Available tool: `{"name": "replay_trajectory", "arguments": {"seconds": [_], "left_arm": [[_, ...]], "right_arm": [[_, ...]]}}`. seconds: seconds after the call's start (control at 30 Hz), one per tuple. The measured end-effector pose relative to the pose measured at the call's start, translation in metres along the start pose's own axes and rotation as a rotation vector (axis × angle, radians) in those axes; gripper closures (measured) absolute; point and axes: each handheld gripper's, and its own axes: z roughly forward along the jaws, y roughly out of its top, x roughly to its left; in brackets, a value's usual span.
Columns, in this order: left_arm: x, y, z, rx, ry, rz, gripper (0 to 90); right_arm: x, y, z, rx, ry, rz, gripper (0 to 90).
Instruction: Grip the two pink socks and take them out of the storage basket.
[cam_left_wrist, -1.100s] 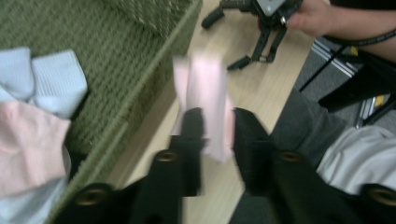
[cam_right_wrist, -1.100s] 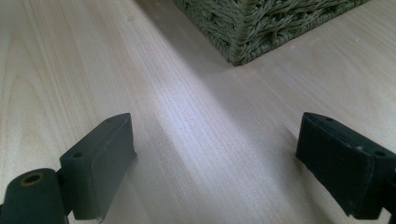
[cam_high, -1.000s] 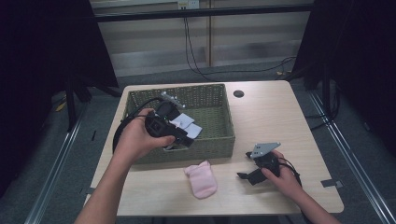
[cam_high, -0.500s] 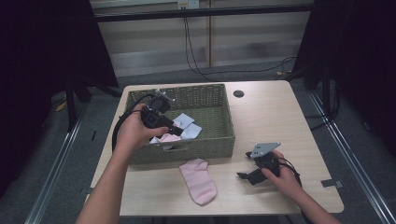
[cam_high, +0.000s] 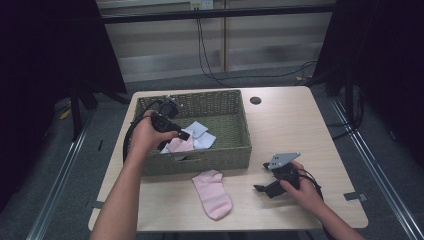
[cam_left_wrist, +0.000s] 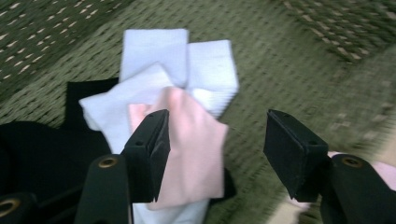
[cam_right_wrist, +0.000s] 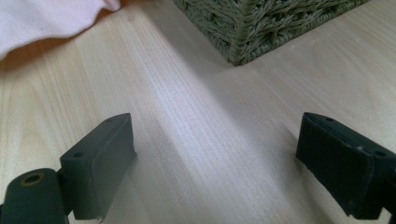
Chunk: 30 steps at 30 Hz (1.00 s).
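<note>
One pink sock (cam_high: 212, 192) lies out on the bench (cam_high: 310, 130); another (cam_left_wrist: 194, 154) remains in the wicker basket (cam_high: 220, 155), between the left tool's (cam_left_wrist: 217, 144) wide-open jaws. The right tool (cam_high: 272, 182) rests open, empty.

My light wood table (cam_high: 310, 125) carries the green woven basket (cam_high: 210, 155) at its left-centre, a pink sock (cam_high: 214, 192) flat just in front of it, and my right gripper (cam_high: 261, 188) resting near the front right.
</note>
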Motion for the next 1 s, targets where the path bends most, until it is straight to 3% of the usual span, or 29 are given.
{"name": "replay_trajectory", "arguments": {"seconds": [0.1, 0.17, 0.37, 0.67, 0.83, 0.9, 1.0], "left_arm": [[0.008, -0.003, 0.005, 0.006, 0.019, -0.009, 39.9], [0.015, -0.006, 0.01, 0.003, 0.025, -0.043, 38.6], [0.027, -0.011, 0.019, 0.042, 0.023, -0.073, 37.9], [0.035, -0.017, 0.032, 0.077, 0.014, -0.133, 37.1], [0.034, -0.016, 0.035, 0.108, 0.019, -0.123, 39.6], [0.033, -0.015, 0.038, 0.13, 0.018, -0.123, 46.5], [0.033, -0.014, 0.04, 0.157, 0.011, -0.115, 67.7]], "right_arm": [[0.0, 0.0, 0.0, 0.0, -0.001, 0.001, 10.5], [0.0, 0.0, 0.0, 0.0, -0.001, 0.001, 10.5], [0.0, 0.0, 0.0, 0.0, -0.001, 0.001, 10.5], [0.0, 0.0, 0.0, 0.002, 0.0, 0.005, 10.5], [0.0, 0.0, 0.0, 0.002, 0.001, 0.004, 10.5], [0.0, 0.0, 0.0, 0.002, 0.0, 0.004, 10.5], [0.0, 0.0, 0.0, 0.002, 0.001, 0.004, 10.5]]}}
